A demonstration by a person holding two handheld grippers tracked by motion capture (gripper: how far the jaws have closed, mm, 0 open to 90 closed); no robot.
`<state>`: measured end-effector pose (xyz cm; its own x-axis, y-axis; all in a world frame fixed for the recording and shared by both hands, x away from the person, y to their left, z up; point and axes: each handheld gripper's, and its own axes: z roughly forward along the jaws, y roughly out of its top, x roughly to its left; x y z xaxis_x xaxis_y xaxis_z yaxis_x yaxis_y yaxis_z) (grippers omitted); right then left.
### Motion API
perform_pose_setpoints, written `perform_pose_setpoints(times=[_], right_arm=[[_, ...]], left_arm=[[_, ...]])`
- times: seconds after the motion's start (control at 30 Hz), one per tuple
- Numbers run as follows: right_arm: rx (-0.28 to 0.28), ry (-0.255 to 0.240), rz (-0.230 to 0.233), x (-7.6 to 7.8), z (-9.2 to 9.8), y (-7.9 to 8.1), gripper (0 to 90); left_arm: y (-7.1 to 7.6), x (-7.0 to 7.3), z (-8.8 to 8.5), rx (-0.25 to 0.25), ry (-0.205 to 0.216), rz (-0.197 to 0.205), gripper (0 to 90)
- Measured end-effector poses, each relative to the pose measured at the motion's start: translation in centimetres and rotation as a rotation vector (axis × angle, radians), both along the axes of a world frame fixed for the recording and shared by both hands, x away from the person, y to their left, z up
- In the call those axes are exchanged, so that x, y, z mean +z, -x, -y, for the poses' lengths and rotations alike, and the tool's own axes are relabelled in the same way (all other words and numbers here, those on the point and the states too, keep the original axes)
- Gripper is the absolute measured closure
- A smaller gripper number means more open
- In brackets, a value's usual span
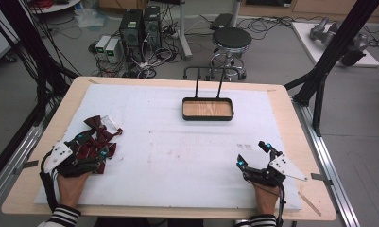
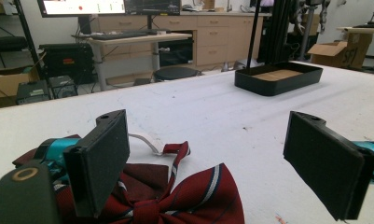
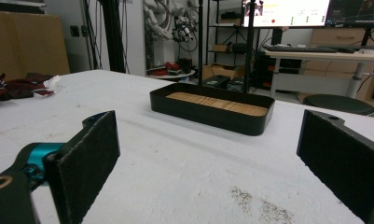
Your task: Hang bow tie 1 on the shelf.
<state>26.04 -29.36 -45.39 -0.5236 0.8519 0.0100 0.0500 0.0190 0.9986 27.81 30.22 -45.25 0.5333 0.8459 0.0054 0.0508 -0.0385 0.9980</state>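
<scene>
Under the left gripper (image 1: 90, 144), bow tie (image 1: 98, 137) half hidden.

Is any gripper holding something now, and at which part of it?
Nothing is held. The left gripper stands open over the bow tie; the right gripper is open too.

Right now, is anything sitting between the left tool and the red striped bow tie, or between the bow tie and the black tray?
Nothing visible blocks either. The left tool hangs open right over the bow tie, and only bare white table cover lies between it and the wood-bottomed black tray.
</scene>
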Motion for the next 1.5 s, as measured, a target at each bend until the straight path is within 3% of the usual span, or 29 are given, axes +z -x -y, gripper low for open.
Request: perform_pose_setpoints(times=[0.77,0.97,1.13,1.3,1.5], right_arm=[[0.000,-0.004,0.005,0.0,0.1,0.0,5.0],[-0.001,-0.007,0.004,0.0,0.1,0.0,5.0],[-0.002,-0.007,0.003,0.0,0.1,0.0,5.0],[-0.001,-0.008,0.003,0.0,0.1,0.0,5.0],[0.001,-0.009,0.004,0.0,0.1,0.0,5.0]], left_arm=[[0.0,0.1,-0.1,-0.004,0.001,0.002,14.4],[0.1,0.4,-0.4,-0.011,-0.020,-0.005,14.4],[-0.2,1.4,-1.5,-0.037,-0.010,-0.034,14.2],[-1.0,2.9,-2.5,-0.077,-0.033,-0.071,14.2],[-2.4,4.6,-4.1,-0.127,-0.046,-0.143,14.2]])
